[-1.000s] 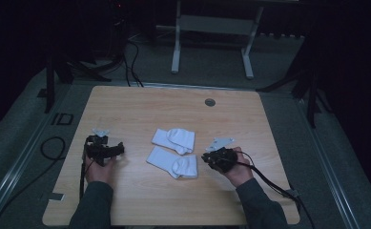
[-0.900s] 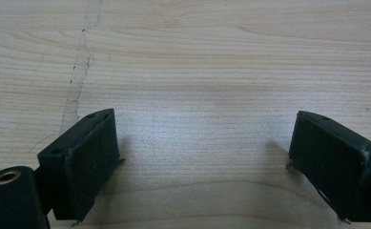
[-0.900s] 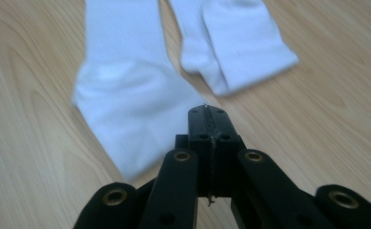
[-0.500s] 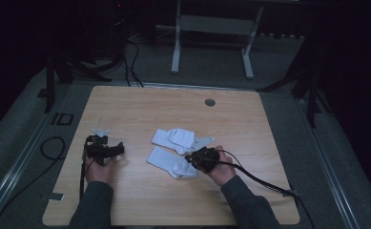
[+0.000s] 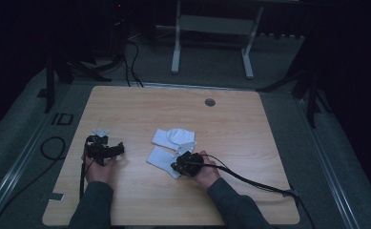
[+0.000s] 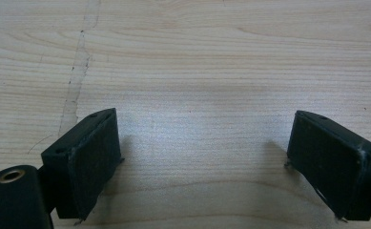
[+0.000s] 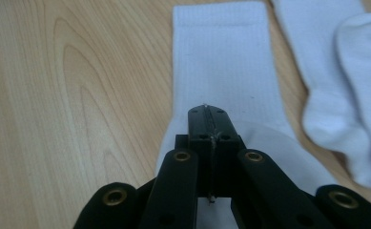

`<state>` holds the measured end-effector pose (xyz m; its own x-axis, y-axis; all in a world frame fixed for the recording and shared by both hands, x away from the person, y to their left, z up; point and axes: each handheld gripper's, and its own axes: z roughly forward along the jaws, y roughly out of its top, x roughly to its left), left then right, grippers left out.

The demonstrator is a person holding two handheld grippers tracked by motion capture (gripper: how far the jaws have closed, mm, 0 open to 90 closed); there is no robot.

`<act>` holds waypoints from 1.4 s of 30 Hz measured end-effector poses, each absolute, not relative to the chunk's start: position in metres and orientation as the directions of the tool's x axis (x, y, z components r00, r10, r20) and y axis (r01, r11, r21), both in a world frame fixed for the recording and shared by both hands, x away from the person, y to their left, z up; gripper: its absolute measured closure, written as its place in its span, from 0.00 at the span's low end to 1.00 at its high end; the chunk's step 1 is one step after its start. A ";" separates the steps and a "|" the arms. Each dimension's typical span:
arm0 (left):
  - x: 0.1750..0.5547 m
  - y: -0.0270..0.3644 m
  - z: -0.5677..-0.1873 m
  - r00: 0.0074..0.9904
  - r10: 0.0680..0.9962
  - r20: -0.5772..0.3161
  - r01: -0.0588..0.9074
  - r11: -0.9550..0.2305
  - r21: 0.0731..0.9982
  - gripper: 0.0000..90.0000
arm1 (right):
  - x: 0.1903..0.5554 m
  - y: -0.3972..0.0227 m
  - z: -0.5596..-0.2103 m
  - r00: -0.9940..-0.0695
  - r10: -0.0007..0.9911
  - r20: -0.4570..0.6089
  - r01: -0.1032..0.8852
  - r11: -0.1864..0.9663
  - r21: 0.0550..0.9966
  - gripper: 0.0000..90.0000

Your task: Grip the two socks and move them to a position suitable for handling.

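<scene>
Two white socks lie mid-table: the near sock (image 5: 159, 156) and the far sock (image 5: 172, 137) behind it. My right gripper (image 5: 175, 167) hovers low over the near sock's right end, its jaws pressed together. In the right gripper view the right gripper (image 7: 207, 112) is shut above the near sock (image 7: 216, 57), with no cloth seen between the pads; the far sock (image 7: 345, 71) lies to the right. My left gripper (image 5: 118, 148) rests at the table's left. In its own view the left gripper (image 6: 202, 157) stands wide open over bare wood.
The wooden table (image 5: 250, 138) has a round cable hole (image 5: 210, 102) near its far edge. A black cable (image 5: 250, 181) trails from the right gripper to the table's right corner. A metal stand (image 5: 211, 33) and cables lie on the floor beyond.
My right hand has moved left and slightly down, from beside the socks to over the near sock. The left hand has stayed still.
</scene>
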<state>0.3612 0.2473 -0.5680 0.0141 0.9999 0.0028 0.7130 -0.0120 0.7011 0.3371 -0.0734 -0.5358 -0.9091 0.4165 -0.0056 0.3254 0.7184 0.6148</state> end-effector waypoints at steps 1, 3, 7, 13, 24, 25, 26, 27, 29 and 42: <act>0.361 0.247 -0.568 0.014 1.000 0.003 0.713 -0.012 0.701 0.12 | 0.338 -0.073 -0.538 -0.908 0.418 -0.002 0.330 0.721 0.609 1.00; 0.361 0.247 -0.568 0.013 1.000 0.003 0.713 -0.011 0.701 0.12 | 0.338 -0.072 -0.544 -0.910 0.415 -0.007 0.332 0.737 0.588 1.00; 0.361 0.247 -0.568 0.014 1.000 0.002 0.713 -0.011 0.701 0.12 | 0.334 -0.072 -0.544 -0.931 0.365 0.004 0.299 0.758 0.579 1.00; 0.361 0.247 -0.568 0.013 1.000 0.003 0.712 -0.011 0.702 0.12 | 0.329 -0.074 -0.542 -0.957 0.291 0.003 0.243 0.794 0.557 1.00; 0.361 0.247 -0.568 0.011 1.000 0.002 0.713 -0.009 0.701 0.12 | 0.324 -0.078 -0.527 -0.947 0.318 -0.034 0.240 0.776 0.584 0.85; 0.361 0.247 -0.568 0.010 1.000 0.002 0.712 -0.008 0.702 0.12 | 0.324 -0.079 -0.526 -0.947 0.318 -0.036 0.238 0.776 0.583 0.84; 0.360 0.246 -0.568 0.012 1.000 0.003 0.711 -0.011 0.703 0.13 | 0.324 -0.079 -0.525 -0.946 0.322 -0.038 0.240 0.776 0.583 0.84; 0.358 0.246 -0.568 0.016 1.000 0.002 0.707 -0.012 0.707 0.15 | 0.323 -0.079 -0.524 -0.946 0.323 -0.037 0.242 0.776 0.583 0.83; 0.356 0.245 -0.568 0.023 1.000 0.000 0.702 -0.016 0.712 0.19 | 0.323 -0.080 -0.523 -0.947 0.320 -0.036 0.240 0.776 0.583 0.81; 0.347 0.240 -0.559 0.083 0.997 -0.008 0.715 -0.054 0.697 0.77 | 0.316 -0.077 -0.530 -0.952 0.301 -0.050 0.225 0.802 0.554 0.68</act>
<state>0.3471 0.2396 -0.5592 0.0828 0.9965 -0.0082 0.7147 -0.0537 0.6973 0.3158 -0.0765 -0.5301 -0.9523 0.3011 -0.0496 0.2247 0.8019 0.5536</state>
